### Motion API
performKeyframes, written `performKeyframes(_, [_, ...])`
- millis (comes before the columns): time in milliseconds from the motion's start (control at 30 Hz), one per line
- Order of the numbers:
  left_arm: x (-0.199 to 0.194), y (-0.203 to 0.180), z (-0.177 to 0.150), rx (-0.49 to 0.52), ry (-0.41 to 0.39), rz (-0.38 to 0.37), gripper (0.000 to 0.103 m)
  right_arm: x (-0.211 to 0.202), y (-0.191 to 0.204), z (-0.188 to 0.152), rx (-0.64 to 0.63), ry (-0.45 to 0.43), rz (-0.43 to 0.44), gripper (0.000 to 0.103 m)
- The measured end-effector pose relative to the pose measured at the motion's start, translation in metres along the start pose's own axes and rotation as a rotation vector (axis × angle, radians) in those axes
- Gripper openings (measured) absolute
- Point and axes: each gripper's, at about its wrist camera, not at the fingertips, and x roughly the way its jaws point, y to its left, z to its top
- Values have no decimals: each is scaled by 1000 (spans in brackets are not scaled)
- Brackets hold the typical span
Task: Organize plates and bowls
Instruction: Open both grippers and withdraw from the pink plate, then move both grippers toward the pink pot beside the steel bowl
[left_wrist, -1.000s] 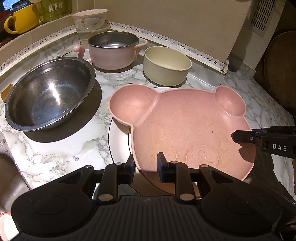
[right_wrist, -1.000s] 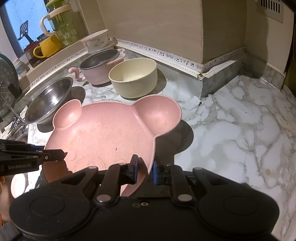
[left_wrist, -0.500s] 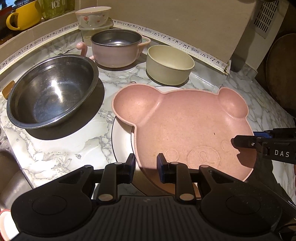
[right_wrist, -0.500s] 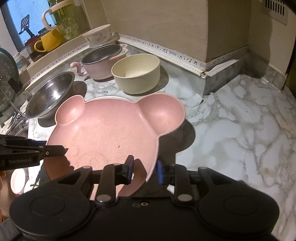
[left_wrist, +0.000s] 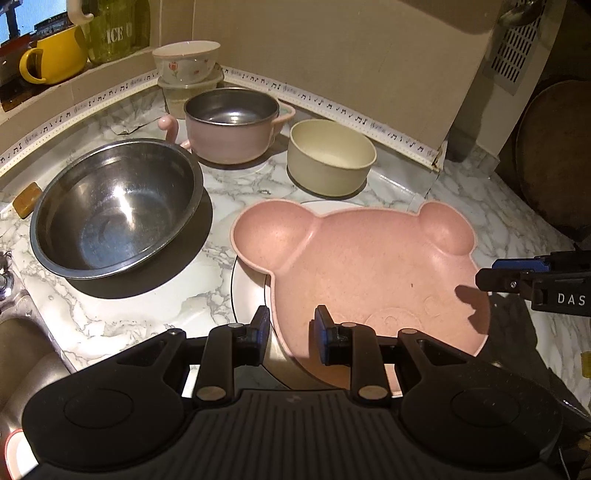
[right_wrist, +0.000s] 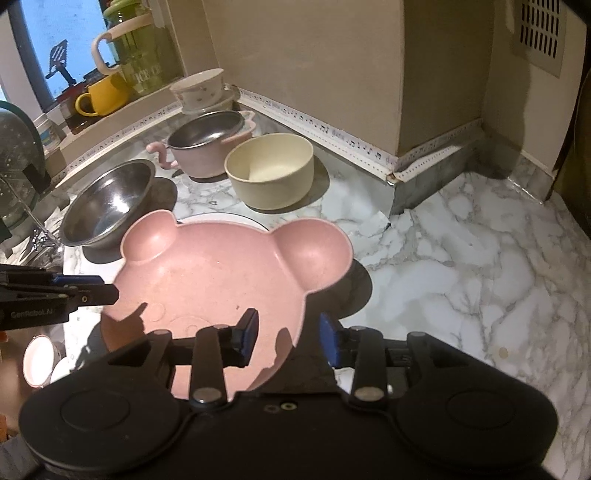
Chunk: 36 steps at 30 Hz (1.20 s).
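The pink bear-shaped plastic plate (left_wrist: 369, 266) sits on a white round plate (left_wrist: 245, 291) on the marble surface (right_wrist: 461, 258), stacked to save room; left tongs (left_wrist: 290, 334) and right tongs (right_wrist: 290, 336) both spread, straddling its rim.

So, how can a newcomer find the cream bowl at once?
Start at the wall corner on the marble counter. The cream bowl stands there, right of the pink two-handled pot. Unlike the steel bowl, it is matte, plain and straight-sided.

"ICE" on the green jar (left_wrist: 116, 31); "DAS" on the right tongs (left_wrist: 517, 275).
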Motion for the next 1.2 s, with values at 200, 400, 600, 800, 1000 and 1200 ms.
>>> performKeyframes(200, [-15,-6,2,23,-25,-19,25,-15,11,3,-24,-20,31,40])
performKeyframes(400, [-27,-13,2,46,-48,-41,32,-25,25,4,-61,-43,60,47])
performKeyframes(600, [-43,-19,2,85,-101,-31,68,-31,36,6,-88,-54,81,52])
performKeyframes(800, [-51,-18,3,73,-114,-45,71,-38,44,9,-118,-69,110,65])
performKeyframes(1000, [-56,-16,8,71,-132,-34,78,-44,50,17,-143,-88,130,77])
performKeyframes(1200, [-57,-8,15,45,-151,-9,85,-44,56,30,-160,-108,143,92])
